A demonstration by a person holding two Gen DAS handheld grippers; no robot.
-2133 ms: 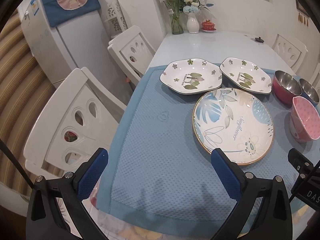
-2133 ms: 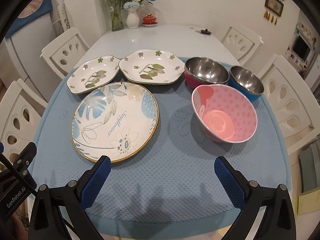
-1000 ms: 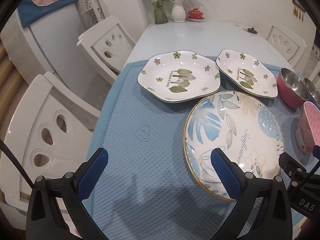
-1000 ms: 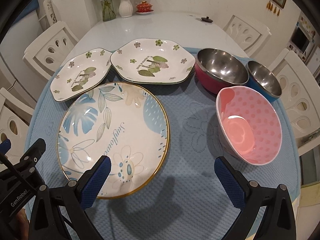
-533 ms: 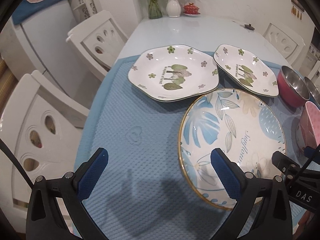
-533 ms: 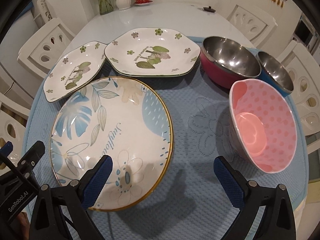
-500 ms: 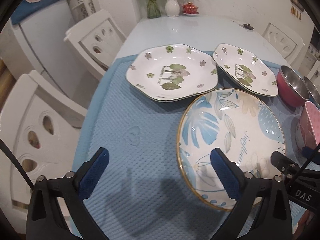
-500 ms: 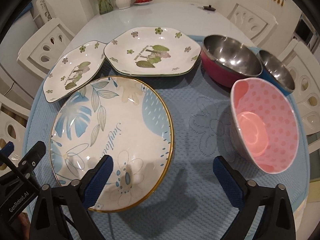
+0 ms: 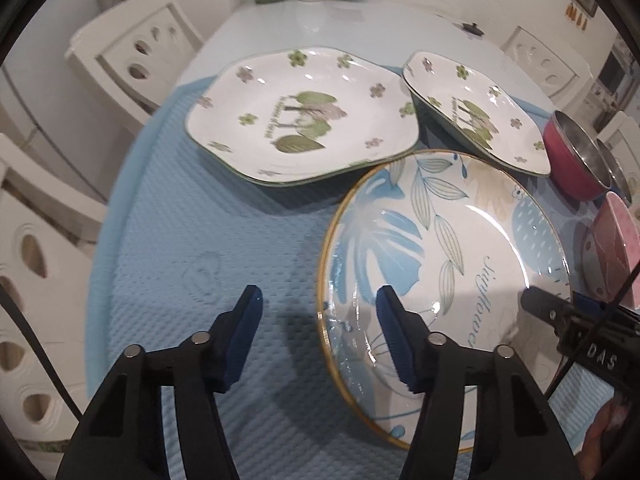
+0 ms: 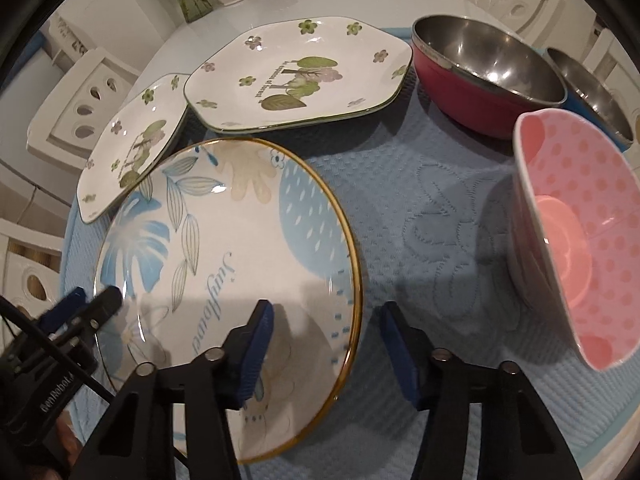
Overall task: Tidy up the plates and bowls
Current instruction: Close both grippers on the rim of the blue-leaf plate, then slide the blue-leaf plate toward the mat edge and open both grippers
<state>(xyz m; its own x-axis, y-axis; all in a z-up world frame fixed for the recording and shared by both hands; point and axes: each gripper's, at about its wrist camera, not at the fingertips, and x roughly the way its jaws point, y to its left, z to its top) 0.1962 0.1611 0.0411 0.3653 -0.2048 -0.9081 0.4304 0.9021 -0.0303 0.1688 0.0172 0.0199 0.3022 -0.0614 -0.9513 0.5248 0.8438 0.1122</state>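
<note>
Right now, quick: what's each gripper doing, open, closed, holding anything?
Left gripper: open, holding nothing, jaws straddling the round leaf plate's left rim.
Right gripper: open, holding nothing, jaws straddling its right rim.

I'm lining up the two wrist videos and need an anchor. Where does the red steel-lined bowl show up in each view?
Left wrist: the red bowl sits at the far right edge, beyond the round leaf plate.
Right wrist: it sits upper right, left of the blue bowl.
Shared landmark: the leaf plate, whose opposite rims both open grippers straddle.

right hand-held gripper (image 10: 326,326): parted, straddling round plate (image 10: 224,264) rim | pink bowl (image 10: 576,236) right
</note>
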